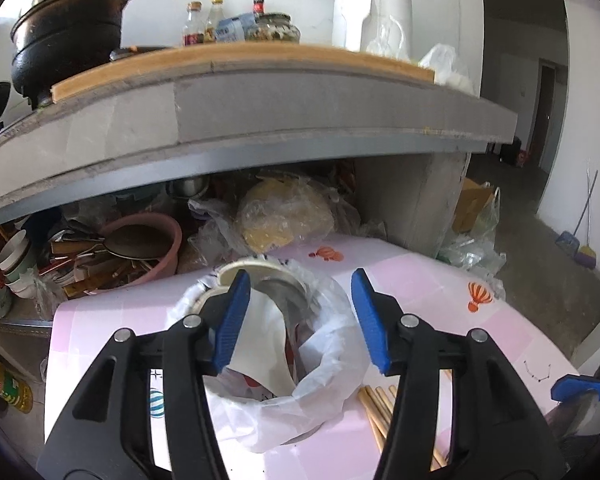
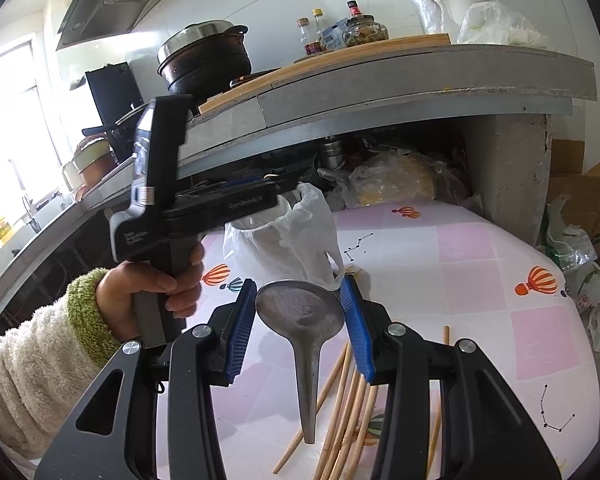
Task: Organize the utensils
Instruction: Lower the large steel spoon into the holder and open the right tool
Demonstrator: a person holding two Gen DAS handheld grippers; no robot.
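Observation:
A metal spoon (image 2: 302, 320) lies on the pink table with its bowl between the blue fingers of my right gripper (image 2: 300, 314); the jaws stand open around the bowl. Several wooden chopsticks (image 2: 346, 396) lie beside and under its handle, and show in the left wrist view (image 1: 374, 408). A container lined with a white plastic bag (image 1: 300, 360) stands on the table; it also shows in the right wrist view (image 2: 284, 240). My left gripper (image 1: 300, 316) is open just above the container's mouth, holding nothing. A white lid (image 1: 248, 270) leans at the container's far rim.
The pink patterned tablecloth (image 2: 480, 280) covers the table. A grey counter slab (image 1: 260, 120) overhangs behind, with a black pot (image 1: 68, 28) and bottles on top. Under it sit a pink basin (image 1: 156, 248) of utensils and bagged food (image 1: 284, 212).

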